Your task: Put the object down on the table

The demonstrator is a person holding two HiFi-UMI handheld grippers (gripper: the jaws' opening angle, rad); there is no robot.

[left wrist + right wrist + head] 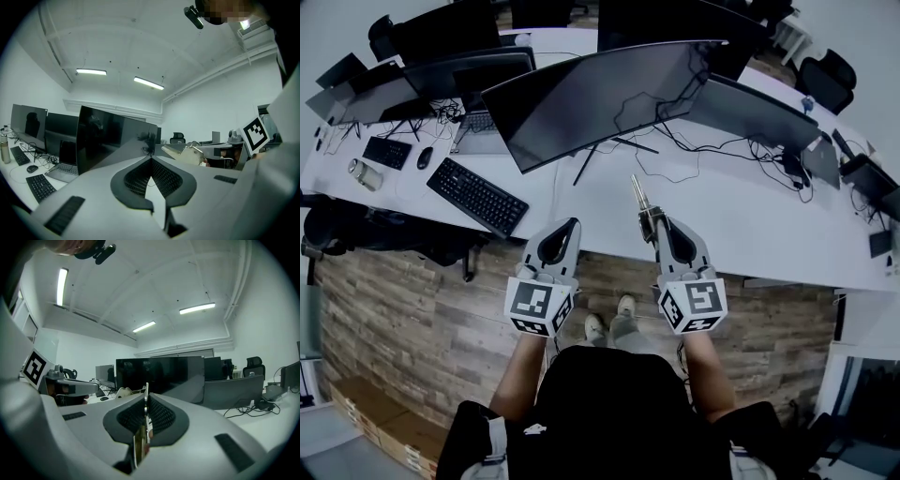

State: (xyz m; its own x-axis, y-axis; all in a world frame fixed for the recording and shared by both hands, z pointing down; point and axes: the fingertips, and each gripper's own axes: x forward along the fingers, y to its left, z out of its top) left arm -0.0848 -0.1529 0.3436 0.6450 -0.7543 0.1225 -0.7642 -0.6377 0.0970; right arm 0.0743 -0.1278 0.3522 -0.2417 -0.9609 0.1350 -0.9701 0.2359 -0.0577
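My right gripper (659,221) is shut on a thin flat metal tool (639,197), whose tip sticks out past the jaws over the front edge of the white table (741,230). In the right gripper view the tool (146,401) shows edge-on, pinched between the jaws. The left gripper view shows the same tool (180,153) from the side, pale and pointed, in the right gripper (206,157). My left gripper (572,223) hangs level beside the right one. Its jaws (151,158) are shut with nothing between them. Both grippers hover in the air at the table's near edge.
A large curved monitor (600,98) stands straight ahead, with more monitors (759,112) around it. A black keyboard (476,195), a mouse (424,157), a laptop (478,127) and a bottle (364,173) lie to the left, cables (694,150) to the right. Wood-patterned floor (412,319) lies below.
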